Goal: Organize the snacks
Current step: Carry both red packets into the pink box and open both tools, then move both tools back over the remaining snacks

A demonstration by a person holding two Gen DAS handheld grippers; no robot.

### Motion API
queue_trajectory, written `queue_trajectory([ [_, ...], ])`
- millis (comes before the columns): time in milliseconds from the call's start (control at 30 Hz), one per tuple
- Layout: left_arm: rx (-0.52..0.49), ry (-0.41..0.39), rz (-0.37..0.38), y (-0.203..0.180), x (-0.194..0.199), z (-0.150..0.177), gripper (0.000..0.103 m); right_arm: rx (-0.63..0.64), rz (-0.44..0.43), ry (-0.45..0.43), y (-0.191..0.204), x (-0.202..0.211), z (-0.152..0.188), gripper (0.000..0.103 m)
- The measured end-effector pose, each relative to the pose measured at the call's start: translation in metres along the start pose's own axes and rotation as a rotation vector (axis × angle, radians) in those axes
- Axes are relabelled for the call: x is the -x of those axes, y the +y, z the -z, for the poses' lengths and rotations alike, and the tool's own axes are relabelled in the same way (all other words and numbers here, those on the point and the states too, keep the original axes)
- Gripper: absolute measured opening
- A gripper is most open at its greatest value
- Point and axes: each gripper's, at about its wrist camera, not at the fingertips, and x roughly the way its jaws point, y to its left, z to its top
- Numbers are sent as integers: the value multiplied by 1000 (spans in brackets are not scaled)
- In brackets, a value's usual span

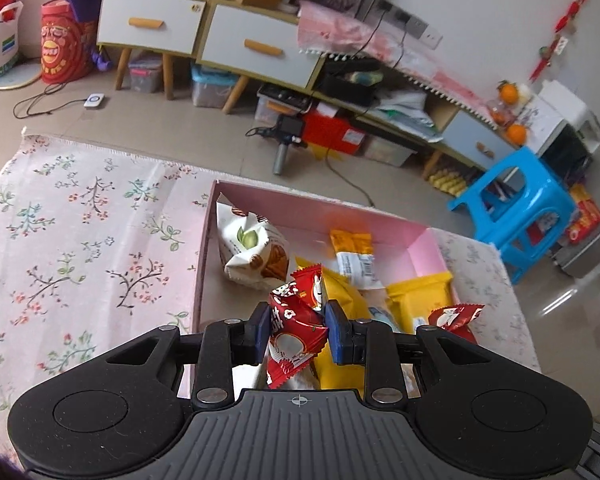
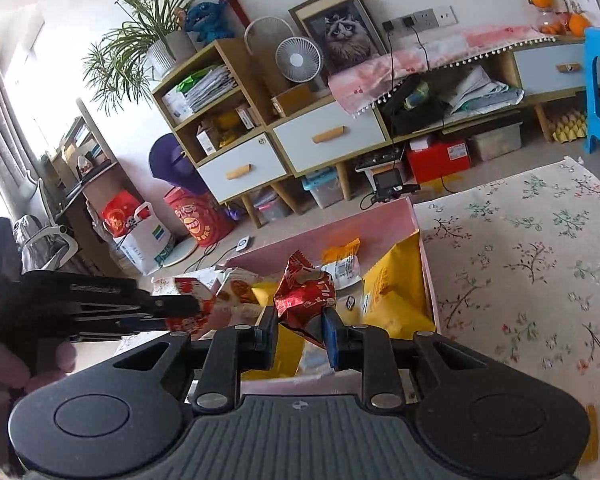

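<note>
A pink box [image 1: 300,206] sits on the floral cloth and holds several snack packets. My left gripper [image 1: 298,330] is shut on a red snack packet [image 1: 296,332] and holds it over the box's near edge. My right gripper [image 2: 302,330] is shut on another red snack packet [image 2: 306,298] above the box [image 2: 324,224]. That packet also shows in the left wrist view [image 1: 456,320] at the box's right side. The left gripper with its red packet [image 2: 188,316] shows at the left of the right wrist view. Inside the box lie a white nut packet [image 1: 252,246], an orange packet [image 1: 352,254] and yellow packets [image 1: 420,300].
The floral cloth [image 1: 80,220] spreads left of the box and, in the right wrist view, to its right [image 2: 540,260]. Beyond the table stand drawer cabinets [image 1: 204,32], a blue stool [image 1: 516,204] and a red bag [image 1: 60,46] on the floor.
</note>
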Motion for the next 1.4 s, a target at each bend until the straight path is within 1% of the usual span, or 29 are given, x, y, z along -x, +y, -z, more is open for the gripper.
queue_trajectory([
  [67, -3, 11, -11, -3, -11, -3, 26, 2, 6, 19, -2, -7, -2, 14],
  [200, -15, 21, -58, -11, -33, -6, 24, 0, 26, 49, -9, -18, -3, 14],
  [300, -12, 33, -85, -12, -50, -7, 24, 3, 58, 69, -12, -27, -6, 14],
  [367, -34, 11, -88, -14, -56, -6, 24, 13, 85, 87, -14, -32, -7, 15],
  [433, -56, -7, -93, -17, -55, -6, 25, 28, 89, 87, -14, -32, -7, 19],
  [467, -72, -16, -94, -18, -54, -6, 25, 35, 95, 81, -14, -30, -7, 20],
  [500, -86, -26, -93, -20, -52, -5, 27, 46, 102, 71, -13, -27, -7, 22],
  [533, -101, -33, -86, -22, -49, -4, 28, 55, 106, 64, -13, -24, -6, 29],
  [567, -115, -37, -79, -23, -45, -3, 29, 60, 108, 56, -14, -20, -5, 33],
  [633, -132, -44, -69, -27, -38, 0, 33, 44, 104, 43, -17, -14, -3, 44],
  [667, -136, -44, -60, -28, -34, 1, 37, 27, 98, 39, -20, -11, -2, 45],
  [700, -138, -44, -48, -29, -31, 3, 44, 14, 95, 38, -22, -9, -2, 48],
  [767, -146, -49, -31, -31, -23, 7, 53, -2, 95, 30, -24, -2, 0, 55],
  [833, -162, -47, -28, -33, -16, 11, 56, -2, 104, 23, -22, 5, 3, 67],
  [867, -167, -40, -30, -34, -13, 13, 59, 2, 112, 27, -21, 10, 4, 68],
  [900, -168, -35, -31, -34, -8, 14, 65, 5, 122, 33, -20, 13, 5, 70],
  [967, -164, -34, -25, -32, 3, 20, 71, 6, 147, 30, -18, 26, 7, 75],
  [1033, -155, -32, -17, -27, 13, 27, 75, -6, 157, 14, -16, 37, 10, 81],
  [1167, -150, -10, -22, -13, 30, 42, 86, -50, 173, -1, -15, 61, 17, 85],
  [1267, -160, 3, -40, -2, 43, 48, 88, -57, 205, -11, -11, 76, 27, 87],
  [1400, -168, -3, -57, 12, 62, 60, 92, -44, 244, -9, -2, 91, 41, 88],
])
